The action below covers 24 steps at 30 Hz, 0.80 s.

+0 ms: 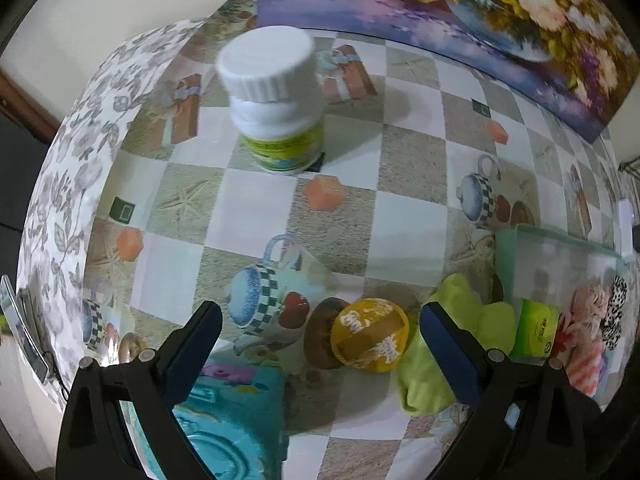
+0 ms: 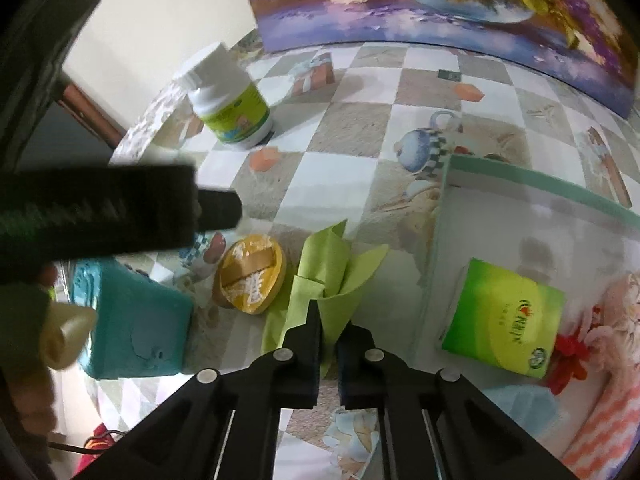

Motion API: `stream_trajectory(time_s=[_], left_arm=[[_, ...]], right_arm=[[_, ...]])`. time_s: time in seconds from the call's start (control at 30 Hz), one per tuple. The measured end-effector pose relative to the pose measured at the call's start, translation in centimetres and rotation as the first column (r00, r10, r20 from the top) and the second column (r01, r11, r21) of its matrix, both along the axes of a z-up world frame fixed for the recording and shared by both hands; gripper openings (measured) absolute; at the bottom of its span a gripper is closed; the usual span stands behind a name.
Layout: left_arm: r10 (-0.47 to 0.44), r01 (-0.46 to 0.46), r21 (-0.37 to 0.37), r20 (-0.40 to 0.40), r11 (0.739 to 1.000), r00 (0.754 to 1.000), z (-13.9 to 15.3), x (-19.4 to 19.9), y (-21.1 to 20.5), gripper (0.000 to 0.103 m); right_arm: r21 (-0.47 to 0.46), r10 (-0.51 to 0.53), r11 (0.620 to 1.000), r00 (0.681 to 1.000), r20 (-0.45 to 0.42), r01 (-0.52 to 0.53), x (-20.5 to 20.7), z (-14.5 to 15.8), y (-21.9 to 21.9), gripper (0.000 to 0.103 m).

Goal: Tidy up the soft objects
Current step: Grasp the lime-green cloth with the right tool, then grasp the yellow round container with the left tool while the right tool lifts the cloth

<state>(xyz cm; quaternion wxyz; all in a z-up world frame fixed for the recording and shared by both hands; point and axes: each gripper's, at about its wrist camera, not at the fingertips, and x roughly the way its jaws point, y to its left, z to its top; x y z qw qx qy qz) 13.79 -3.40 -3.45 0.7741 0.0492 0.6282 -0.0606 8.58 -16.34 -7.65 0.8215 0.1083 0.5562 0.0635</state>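
A lime green cloth (image 2: 320, 276) lies crumpled on the checkered table beside a white box with a green rim (image 2: 444, 208). My right gripper (image 2: 330, 316) is shut on the cloth's near edge. The cloth also shows in the left wrist view (image 1: 460, 320). My left gripper (image 1: 320, 340) is open and empty, hovering above a round yellow packet (image 1: 370, 334), which also shows in the right wrist view (image 2: 250, 274). The box (image 1: 504, 256) holds a green tissue pack (image 2: 504, 320) and a pink plush toy (image 2: 624, 320).
A white bottle with a green label (image 1: 276, 104) stands at the back of the table. A teal block (image 2: 132, 320) lies at the front left. A flower painting (image 2: 440, 4) leans at the back. The table's left edge (image 1: 72, 184) drops away.
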Motion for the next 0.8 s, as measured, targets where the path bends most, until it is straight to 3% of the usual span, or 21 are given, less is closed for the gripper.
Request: stream_trajectory(time_s=[0.13, 0.2, 0.33, 0.53, 0.67, 0.8], left_arm=[[-0.049, 0.049, 0.021, -0.008, 0.999, 0.999, -0.7, -0.3, -1.6, 0.095], [-0.067, 0.067, 0.021, -0.016, 0.998, 0.998, -1.1, -0.3, -2.2, 0.084], [-0.092, 0.095, 0.043, -0.048, 0.995, 0.995, -2.3, -0.5, -3.0, 0.077], [-0.128, 0.132, 0.044, -0.09, 0.99, 0.988, -3.9, -0.9, -4.0, 0.052], [-0.143, 0.148, 0.064, -0.082, 0.987, 0.986, -4.1, -1.2, -4.6, 0.051], [-0.129, 0.131, 0.018, -0.067, 0.991, 0.989, -3.6, -1.6, -4.8, 0.051]], right_arm=[[0.031, -0.032, 0.999, 0.999, -0.008, 0.032, -0.3, 0.2, -0.9, 0.006], [0.042, -0.043, 0.998, 0.999, -0.017, 0.044, -0.4, 0.1, -1.3, 0.006], [0.065, -0.059, 0.996, 0.998, -0.025, 0.06, -0.6, 0.1, -1.7, 0.006], [0.072, -0.06, 0.995, 0.998, -0.03, 0.062, -0.8, 0.1, -1.7, 0.006], [0.079, -0.063, 0.995, 0.998, -0.032, 0.065, -0.9, 0.1, -1.8, 0.006], [0.09, -0.067, 0.994, 0.997, -0.032, 0.069, -0.9, 0.1, -1.9, 0.006]])
